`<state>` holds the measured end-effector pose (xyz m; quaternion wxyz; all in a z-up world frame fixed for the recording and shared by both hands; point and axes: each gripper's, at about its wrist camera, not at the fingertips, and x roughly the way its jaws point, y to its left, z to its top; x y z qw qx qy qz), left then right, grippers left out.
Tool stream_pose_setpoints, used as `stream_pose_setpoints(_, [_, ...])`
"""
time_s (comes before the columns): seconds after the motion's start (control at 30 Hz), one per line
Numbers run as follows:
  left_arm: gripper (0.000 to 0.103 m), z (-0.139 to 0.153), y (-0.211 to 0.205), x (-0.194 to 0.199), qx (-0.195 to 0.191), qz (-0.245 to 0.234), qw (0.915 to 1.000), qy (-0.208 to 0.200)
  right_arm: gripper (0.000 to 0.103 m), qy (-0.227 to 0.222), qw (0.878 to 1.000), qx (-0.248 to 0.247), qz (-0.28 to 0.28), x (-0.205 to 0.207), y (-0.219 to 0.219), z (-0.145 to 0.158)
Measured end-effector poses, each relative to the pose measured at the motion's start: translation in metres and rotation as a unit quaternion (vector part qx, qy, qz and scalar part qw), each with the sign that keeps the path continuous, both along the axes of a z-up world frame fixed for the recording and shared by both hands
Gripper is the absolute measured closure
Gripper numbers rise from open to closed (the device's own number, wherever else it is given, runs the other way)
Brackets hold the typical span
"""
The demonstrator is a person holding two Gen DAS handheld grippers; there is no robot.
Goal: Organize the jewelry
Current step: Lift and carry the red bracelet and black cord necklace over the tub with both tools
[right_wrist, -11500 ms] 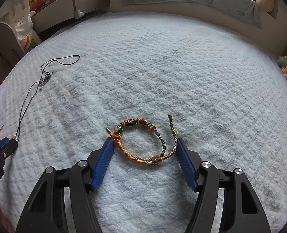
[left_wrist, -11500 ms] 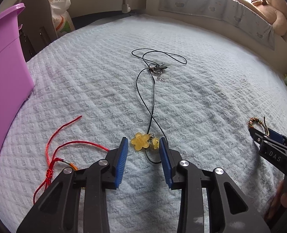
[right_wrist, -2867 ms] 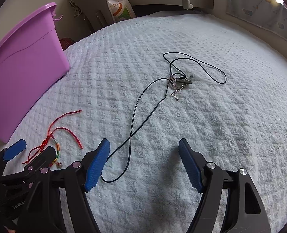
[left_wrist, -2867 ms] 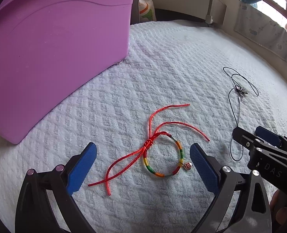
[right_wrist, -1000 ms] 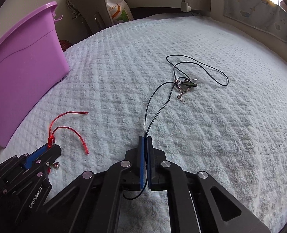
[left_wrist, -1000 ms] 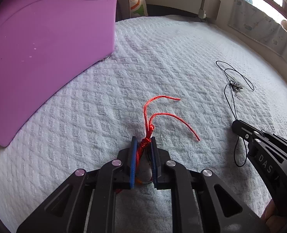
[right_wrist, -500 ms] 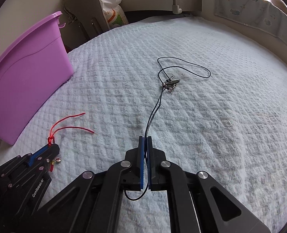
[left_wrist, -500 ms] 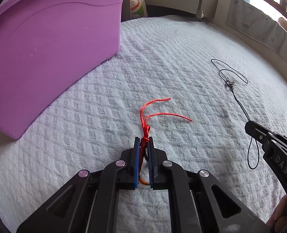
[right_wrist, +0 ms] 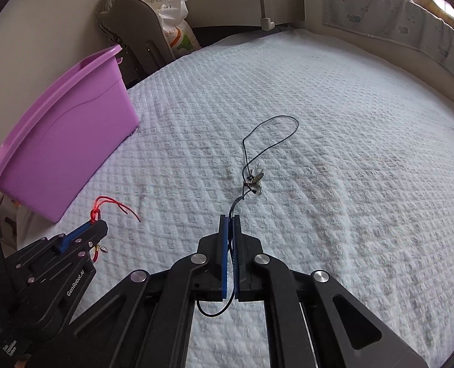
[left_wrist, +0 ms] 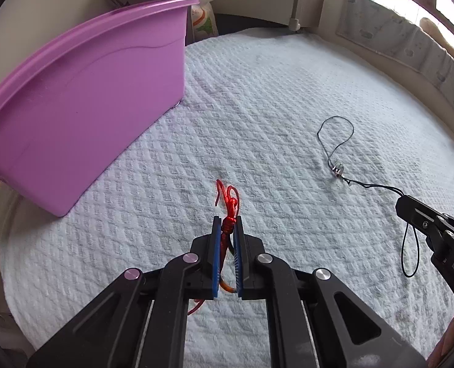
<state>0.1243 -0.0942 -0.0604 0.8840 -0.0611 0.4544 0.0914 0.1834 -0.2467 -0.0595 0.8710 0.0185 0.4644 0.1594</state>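
My left gripper [left_wrist: 227, 221] is shut on a red cord bracelet [left_wrist: 229, 205], lifted off the white bedspread; its loose red ends hang in front, its beaded loop behind the pads. It also shows in the right wrist view [right_wrist: 99, 211]. My right gripper [right_wrist: 230, 218] is shut on a black cord necklace [right_wrist: 259, 150]. The cord runs taut forward to a metal clasp cluster [right_wrist: 254, 179] on the bed, and a short loop hangs behind the pads. In the left wrist view the right gripper [left_wrist: 411, 205] is at the right, the necklace [left_wrist: 337, 141] beyond it.
A purple plastic tub [left_wrist: 82, 92] stands on the bed to the left, open at the top; it also shows in the right wrist view [right_wrist: 64, 141]. A grey chair [right_wrist: 135, 30], a bag and a low shelf stand beyond the bed's far edge.
Both grippers have risen and pulled back with their pieces. The red bracelet's ends have left the bedspread. The necklace has been dragged closer and its cord drawn taut.
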Motion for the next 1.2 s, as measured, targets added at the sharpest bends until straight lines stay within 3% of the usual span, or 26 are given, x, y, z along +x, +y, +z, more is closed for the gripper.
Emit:
stream_pose_setpoints(0.6, [0.095, 0.140, 0.000, -0.059, 0.007, -0.044, 0.9990, -0.005, 0.100, 0.011, 1.000, 0.007, 0.021, -0.085, -0.014, 0.127])
stream_pose_setpoints(0.93, [0.095, 0.210, 0.021, -0.093, 0.000, 0.000, 0.9999, -0.016, 0.100, -0.043, 0.996, 0.020, 0.072, -0.101, -0.004, 0.220])
stream_pose_setpoints(1.2, [0.095, 0.271, 0.040, -0.113, 0.019, 0.038, 0.9978, -0.050, 0.100, -0.092, 0.985, 0.046, 0.138, -0.107, 0.033, 0.285])
